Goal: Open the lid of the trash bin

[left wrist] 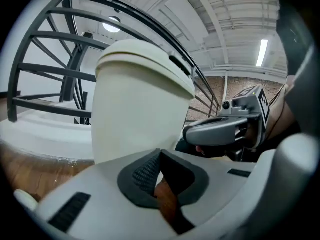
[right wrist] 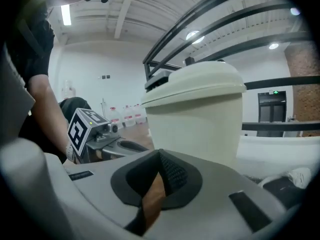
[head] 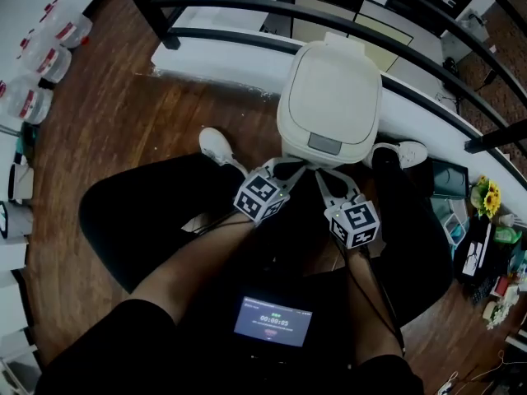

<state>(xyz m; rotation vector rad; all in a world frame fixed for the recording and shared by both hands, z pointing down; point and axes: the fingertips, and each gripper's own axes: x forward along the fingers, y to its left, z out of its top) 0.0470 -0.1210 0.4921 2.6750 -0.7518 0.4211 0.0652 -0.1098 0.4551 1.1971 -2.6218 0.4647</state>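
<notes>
I am looking down at the trash bin, which is standing on the wooden floor directly ahead of the seated person, between two white shoes and just in front of a black railing. Its lid is lying flat and closed, with a grey latch panel on the near edge facing me.

I am holding the left tool and the right tool low and side by side, both tipped toward the bin's near face, just short of it. I judge this is a ready stance: the latch is the nearest part of the lid, so either tip could press or lift there.

In the left gripper view the left tool is showing its jaws drawn together at the tips with nothing caught, only a sliver of floor behind them, and the bin is filling the view beyond. The right gripper view is showing the same of the right tool: jaws closed and empty, the bin just beyond.

As for writing, the bin is showing no brand or label. A small screen on the person's lap is displaying a row of digits too small for me to read. The bottles at the upper left are carrying red labels, also illegible.
</notes>
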